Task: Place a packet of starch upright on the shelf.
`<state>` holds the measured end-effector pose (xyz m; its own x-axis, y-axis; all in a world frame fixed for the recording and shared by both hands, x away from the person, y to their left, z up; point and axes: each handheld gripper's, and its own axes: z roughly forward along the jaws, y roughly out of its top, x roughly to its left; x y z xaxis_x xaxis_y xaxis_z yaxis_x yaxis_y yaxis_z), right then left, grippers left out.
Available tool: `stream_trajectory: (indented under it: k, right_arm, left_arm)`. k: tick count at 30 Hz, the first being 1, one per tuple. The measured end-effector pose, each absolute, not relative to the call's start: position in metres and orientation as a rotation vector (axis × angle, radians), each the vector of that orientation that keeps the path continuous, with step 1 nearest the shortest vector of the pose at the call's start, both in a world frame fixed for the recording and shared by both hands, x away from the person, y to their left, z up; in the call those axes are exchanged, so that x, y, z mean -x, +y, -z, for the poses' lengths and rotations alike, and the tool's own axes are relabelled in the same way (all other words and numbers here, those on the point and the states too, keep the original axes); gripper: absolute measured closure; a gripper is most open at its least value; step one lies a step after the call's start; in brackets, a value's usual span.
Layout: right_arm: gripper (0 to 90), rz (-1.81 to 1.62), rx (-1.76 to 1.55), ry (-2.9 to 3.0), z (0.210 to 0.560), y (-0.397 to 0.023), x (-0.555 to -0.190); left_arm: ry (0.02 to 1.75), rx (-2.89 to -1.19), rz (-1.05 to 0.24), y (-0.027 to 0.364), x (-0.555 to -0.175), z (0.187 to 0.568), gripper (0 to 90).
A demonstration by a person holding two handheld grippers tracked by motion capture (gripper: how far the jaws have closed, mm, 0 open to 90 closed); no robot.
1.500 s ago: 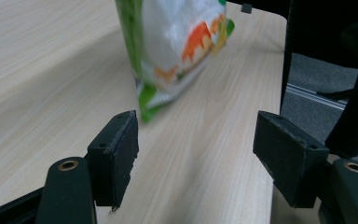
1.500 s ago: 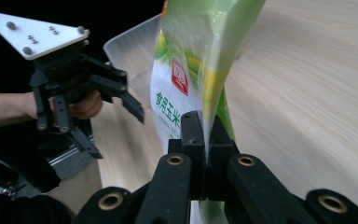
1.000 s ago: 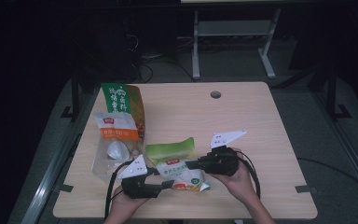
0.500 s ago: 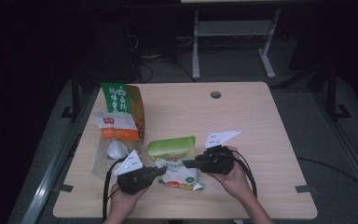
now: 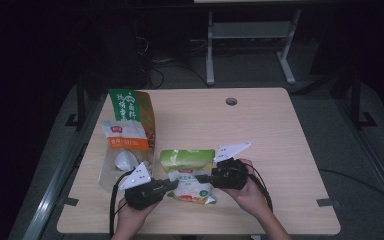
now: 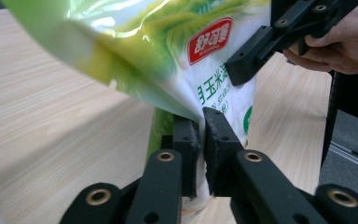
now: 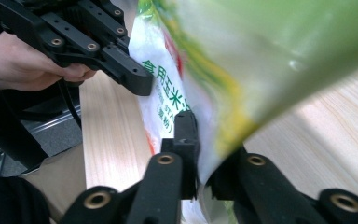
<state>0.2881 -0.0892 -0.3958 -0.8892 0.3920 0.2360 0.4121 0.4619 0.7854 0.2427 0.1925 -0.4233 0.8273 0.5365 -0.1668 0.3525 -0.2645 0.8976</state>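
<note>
Bag (image 5: 189, 172) raised off wooden table (image 5: 280, 150) | both tools clamp bag edges | dark room

Dim, dark-edged overhead view — close-ups bright, blurred.

There are two grippers: the left gripper (image 5: 172, 184) and the right gripper (image 5: 200, 178), one in each hand. Between their tips there is one green and white bag (image 5: 187, 167). Beyond the left gripper lie three more packs: one tall green bag (image 5: 125, 105), one white and orange pack (image 5: 124, 136) and one clear pack (image 5: 117, 165). All stand on one table (image 5: 260, 130).
</note>
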Motion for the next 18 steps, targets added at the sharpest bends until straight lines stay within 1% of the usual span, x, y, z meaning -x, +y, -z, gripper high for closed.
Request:
stream_trajectory:
  k: [2, 8, 18]
  right_arm:
    - [86.0, 1.446, 0.742, -2.668, 0.396, -0.090, -0.289]
    - [87.7, 1.453, 0.761, -2.631, 0.396, -0.092, -0.290]
    - [88.4, 1.472, 0.797, -2.615, 0.393, -0.101, -0.292]
  left_arm:
    - [0.663, -1.887, -0.204, 0.193, -0.243, 0.423, 80.2]
    - [0.636, -1.925, -0.224, 0.193, -0.238, 0.424, 77.0]
    - [0.600, -1.941, -0.227, 0.196, -0.234, 0.421, 73.1]
